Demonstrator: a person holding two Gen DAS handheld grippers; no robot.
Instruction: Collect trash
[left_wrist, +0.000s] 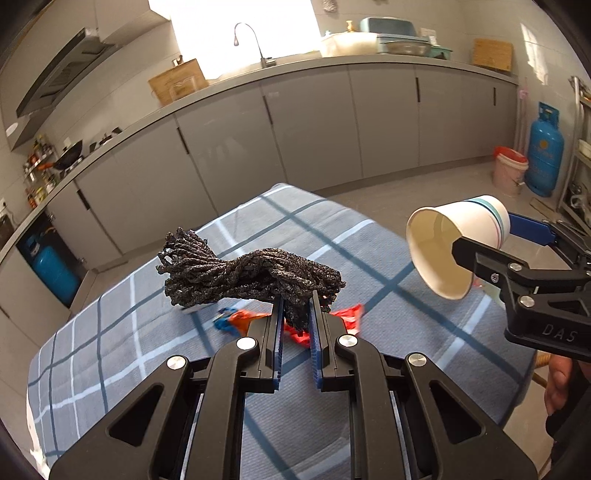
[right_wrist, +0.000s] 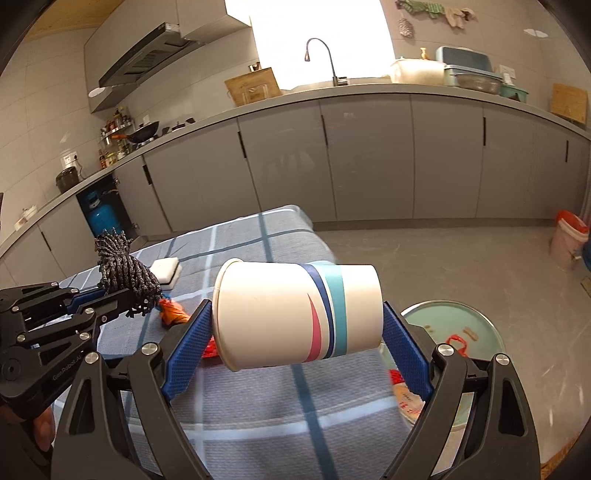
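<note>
A: Status of both grippers?

B: The left gripper (left_wrist: 297, 306) is clamped narrowly on a dark rope bundle (left_wrist: 243, 273), lifted clear of the checked cloth on the bench (left_wrist: 110, 354). The right gripper (right_wrist: 297, 325) is spread wide around a paper cup (right_wrist: 295, 314), gripping it end to end, rim against one pad and base against the other. The cup lies sideways, raised above the bench.

A: Step in hand?

B: By my reading, transport. Both items are picked up and await disposal.

A: What remains on the bench?

B: Orange and red wrapper scraps (left_wrist: 347, 314) beneath the left gripper, and a white sponge block (right_wrist: 168, 271) farther back.

A: Requirement for the next move?

B: Likely carry the cup over the round green tray (right_wrist: 480, 321) beside the bench, which already holds scraps, then widen the right gripper. Whether that tray is the intended receptacle cannot be confirmed. A lined bucket (right_wrist: 567, 238) stands well apart on the floor.
</note>
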